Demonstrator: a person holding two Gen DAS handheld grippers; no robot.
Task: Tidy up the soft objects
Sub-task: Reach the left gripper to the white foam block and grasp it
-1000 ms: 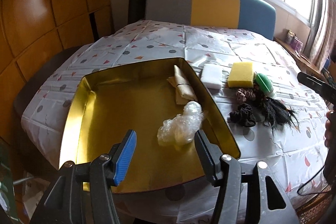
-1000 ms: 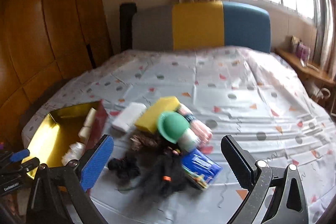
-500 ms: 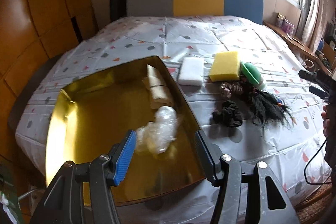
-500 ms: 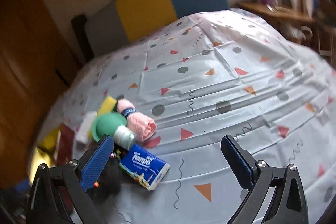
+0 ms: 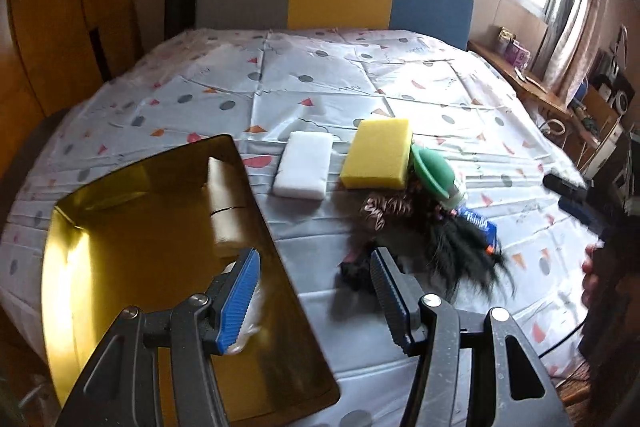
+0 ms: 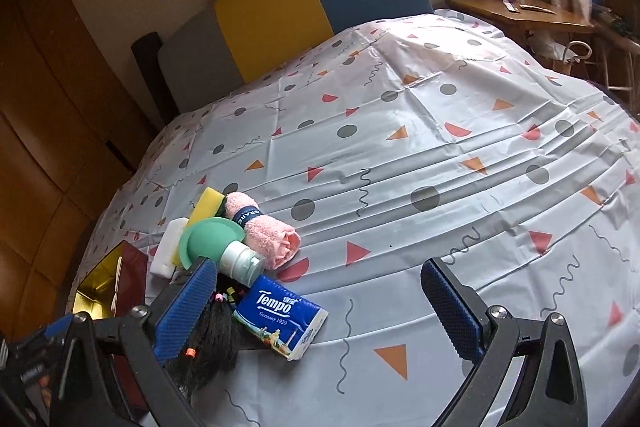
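Both jaws gape wide, holding nothing; left gripper (image 5: 316, 291) may bump the tray (image 5: 280, 239) edge reaching the scrunchie (image 5: 356, 273).

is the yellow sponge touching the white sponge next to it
Apart. The left wrist view shows a strip of patterned tablecloth between the yellow sponge and the white sponge.

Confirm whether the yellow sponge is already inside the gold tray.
No, the yellow sponge lies on the patterned sheet beside the white sponge, outside the gold tray.
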